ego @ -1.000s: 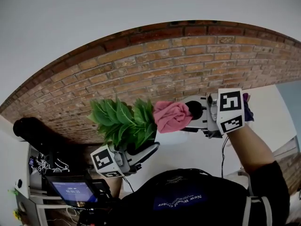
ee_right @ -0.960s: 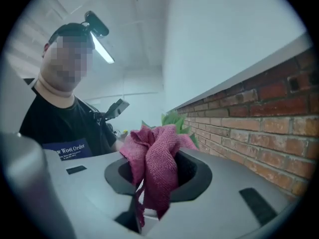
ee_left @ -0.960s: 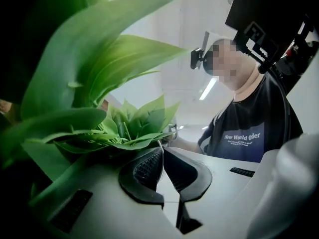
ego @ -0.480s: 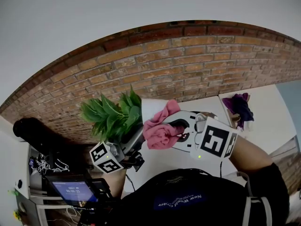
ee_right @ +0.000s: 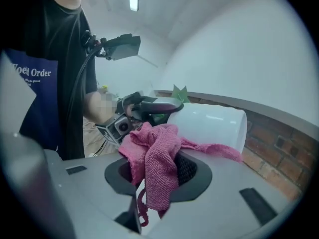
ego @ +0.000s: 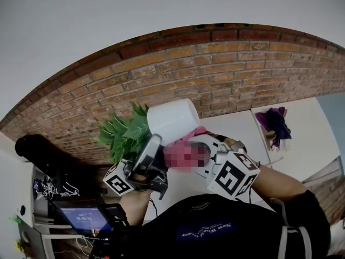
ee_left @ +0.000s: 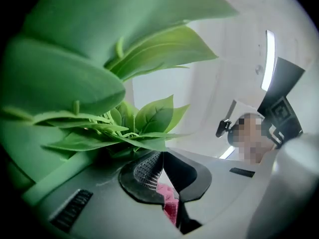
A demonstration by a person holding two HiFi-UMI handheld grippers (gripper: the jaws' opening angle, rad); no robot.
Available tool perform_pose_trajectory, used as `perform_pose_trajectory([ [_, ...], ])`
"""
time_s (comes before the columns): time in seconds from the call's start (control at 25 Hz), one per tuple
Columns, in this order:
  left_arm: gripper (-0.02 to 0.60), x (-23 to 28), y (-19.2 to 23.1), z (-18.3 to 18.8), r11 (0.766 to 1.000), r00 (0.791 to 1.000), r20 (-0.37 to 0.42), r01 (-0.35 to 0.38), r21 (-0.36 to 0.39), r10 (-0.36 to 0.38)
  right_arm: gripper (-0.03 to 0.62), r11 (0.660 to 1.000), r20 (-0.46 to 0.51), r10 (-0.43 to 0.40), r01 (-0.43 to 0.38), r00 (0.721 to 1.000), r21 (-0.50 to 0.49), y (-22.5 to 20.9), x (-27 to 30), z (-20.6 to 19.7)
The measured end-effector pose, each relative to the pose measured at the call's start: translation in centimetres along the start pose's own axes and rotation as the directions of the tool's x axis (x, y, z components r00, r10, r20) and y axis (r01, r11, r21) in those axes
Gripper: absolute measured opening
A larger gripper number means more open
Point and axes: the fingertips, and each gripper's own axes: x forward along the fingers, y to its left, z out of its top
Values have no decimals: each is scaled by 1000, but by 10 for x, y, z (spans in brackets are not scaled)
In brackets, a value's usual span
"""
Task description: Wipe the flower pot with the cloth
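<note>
— Head view?
— My left gripper point(ego: 155, 143) grips the tilted flower pot point(ego: 173, 120) at its rim, leaves point(ego: 126, 134) at the pot's nine o'clock. My right gripper point(ego: 197, 152) holds the cloth point(ego: 194, 134) at its five o'clock.
— Left gripper view?
— Jaws almost together on the rim, leaves at twelve o'clock, pink showing through the gap.
— Right gripper view?
— Jaws closed on the bunched cloth, with the pot at one o'clock against it.

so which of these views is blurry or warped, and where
Head view: fisheye bends the brick wall into an arc. Left gripper view: the nearest leaves are a soft out-of-focus mass, ceiling light glares. Right gripper view: cloth and flower pot sharp, corners vignetted black.
</note>
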Motion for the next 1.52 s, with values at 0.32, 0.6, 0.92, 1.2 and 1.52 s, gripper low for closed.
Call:
perform_pose_trajectory([
  [0.32,8,1,-19,0,989,993,25,114,-93,-112,103,972,108,20,-44,994,231,-10,-1,-15],
  [0.6,8,5,-43,-22,973,972,-84,210,-92,-218,103,867,177,-24,-68,984,494,-42,-12,-42],
  [0.92,9,-7,-41,-35,977,964,-165,201,-72,-210,103,793,279,-84,-105,957,600,-77,-37,-41],
  [1.2,11,-14,-26,-29,988,980,-137,139,-64,-147,103,760,383,-171,-125,908,638,-107,-72,-20],
  [1.52,11,-16,-12,-25,995,990,-110,78,-55,-84,103,853,431,-180,-78,884,517,-96,-95,16],
])
